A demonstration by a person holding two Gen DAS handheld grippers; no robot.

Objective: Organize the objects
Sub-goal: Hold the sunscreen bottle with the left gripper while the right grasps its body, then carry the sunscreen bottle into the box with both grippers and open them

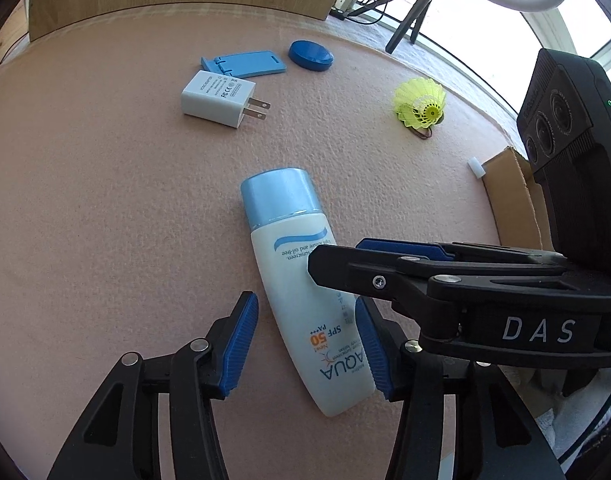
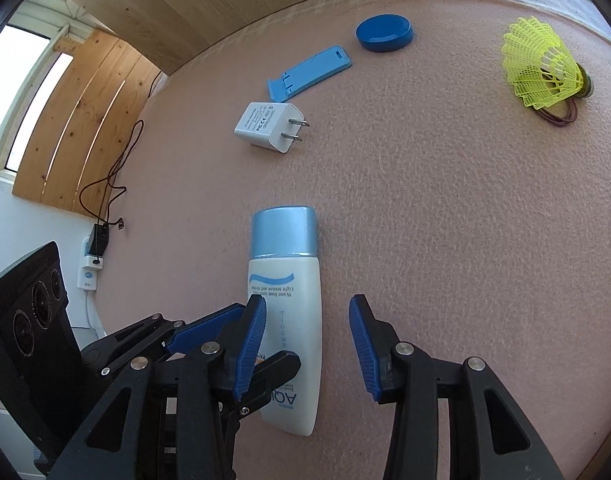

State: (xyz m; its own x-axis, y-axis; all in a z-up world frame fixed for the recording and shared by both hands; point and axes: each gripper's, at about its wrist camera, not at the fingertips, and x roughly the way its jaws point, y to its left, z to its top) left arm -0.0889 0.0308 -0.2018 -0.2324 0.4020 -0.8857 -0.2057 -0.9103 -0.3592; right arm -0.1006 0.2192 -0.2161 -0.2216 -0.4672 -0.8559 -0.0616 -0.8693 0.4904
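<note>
A white sunscreen bottle [image 1: 301, 292] with a light blue cap lies flat on the pink felt table; it also shows in the right wrist view [image 2: 289, 320]. My left gripper [image 1: 305, 344] is open with its blue pads on either side of the bottle's lower body, not squeezing it. My right gripper [image 2: 305, 348] is open too, straddling the same bottle from the right; its fingers [image 1: 385, 268] cross the left wrist view just above the bottle.
Farther back lie a white wall charger [image 1: 219, 98], a blue phone stand [image 1: 245, 65], a blue round lid [image 1: 310, 55] and a yellow shuttlecock [image 1: 421, 104] on a brown hair tie. A cardboard box [image 1: 513, 196] stands at the right edge.
</note>
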